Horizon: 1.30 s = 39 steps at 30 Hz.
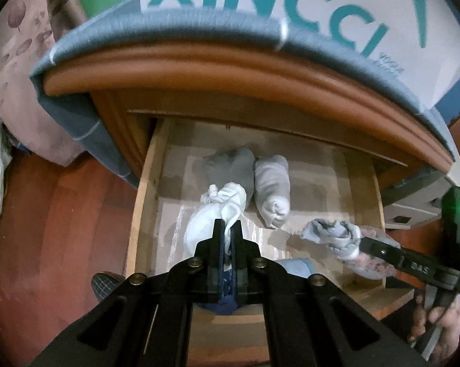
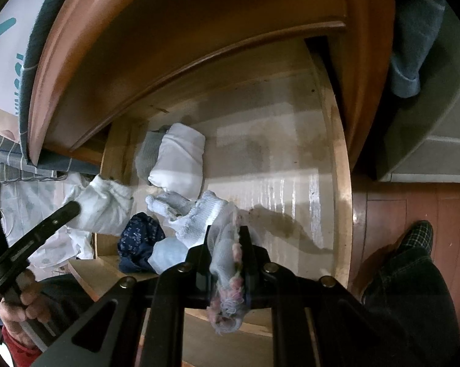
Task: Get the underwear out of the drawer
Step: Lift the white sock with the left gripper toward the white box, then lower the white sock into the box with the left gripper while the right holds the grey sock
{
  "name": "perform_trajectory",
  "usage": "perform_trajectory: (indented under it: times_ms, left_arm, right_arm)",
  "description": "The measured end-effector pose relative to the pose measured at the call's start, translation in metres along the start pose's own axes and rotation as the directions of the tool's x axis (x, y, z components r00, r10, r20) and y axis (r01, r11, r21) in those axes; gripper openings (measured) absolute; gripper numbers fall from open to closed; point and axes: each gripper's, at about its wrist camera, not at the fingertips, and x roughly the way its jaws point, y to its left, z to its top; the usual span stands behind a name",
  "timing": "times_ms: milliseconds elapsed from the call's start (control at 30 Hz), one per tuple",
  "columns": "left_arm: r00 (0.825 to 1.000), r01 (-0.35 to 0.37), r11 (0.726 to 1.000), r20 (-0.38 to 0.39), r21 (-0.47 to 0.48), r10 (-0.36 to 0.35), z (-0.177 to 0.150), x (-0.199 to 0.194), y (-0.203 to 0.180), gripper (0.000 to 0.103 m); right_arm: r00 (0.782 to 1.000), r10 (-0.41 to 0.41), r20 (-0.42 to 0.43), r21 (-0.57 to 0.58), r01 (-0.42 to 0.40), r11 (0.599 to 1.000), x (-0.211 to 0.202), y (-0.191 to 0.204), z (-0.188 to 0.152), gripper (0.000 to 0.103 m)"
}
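I see open wooden drawer (image 1: 144, 202), pale liner on bottom — grey roll (image 1: 233, 168) and white roll (image 1: 272, 189) lying touching near back, navy patterned piece (image 2: 141, 241) and pale blue piece (image 2: 165, 255) by front wall.

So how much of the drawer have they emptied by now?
Done: the drawer is open, much of its floor bare. In hand: the left gripper is shut on a white garment; the right gripper is shut on a grey and pink piece. Left: two rolled pieces at the back, plus a dark blue one.
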Motion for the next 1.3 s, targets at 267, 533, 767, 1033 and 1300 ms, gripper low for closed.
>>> perform_trajectory:
  times_ms: [267, 533, 767, 1033, 1300]
  left_arm:
    - [0.998, 0.020, 0.998, 0.060, 0.067, -0.024, 0.006, -0.050, -0.015, 0.002]
    - [0.987, 0.079, 0.992, 0.132, 0.103, -0.092, 0.024, -0.124, -0.031, 0.002]
    - [0.962, 0.080, 0.982, 0.244, 0.170, -0.121, 0.059, -0.211, -0.048, 0.002]
    - [0.924, 0.025, 0.979, 0.368, 0.204, -0.100, 0.126, -0.285, -0.066, 0.002]
    - [0.910, -0.030, 0.965, 0.407, 0.261, -0.081, 0.192, -0.278, -0.101, 0.002]
  right_arm:
    - [1.000, -0.007, -0.008, 0.002, 0.007, 1.000, 0.004, -0.001, 0.001, 0.013]
    - [1.000, -0.014, -0.007, 0.008, 0.014, 1.000, 0.005, -0.004, 0.000, 0.013]
    - [1.000, -0.011, -0.006, 0.010, 0.011, 1.000, 0.005, -0.004, 0.001, 0.013]
    - [1.000, -0.001, -0.002, 0.005, 0.001, 1.000, 0.001, -0.004, 0.000, 0.013]
    - [1.000, 0.007, -0.001, 0.009, -0.007, 1.000, 0.000, -0.004, 0.000, 0.013]
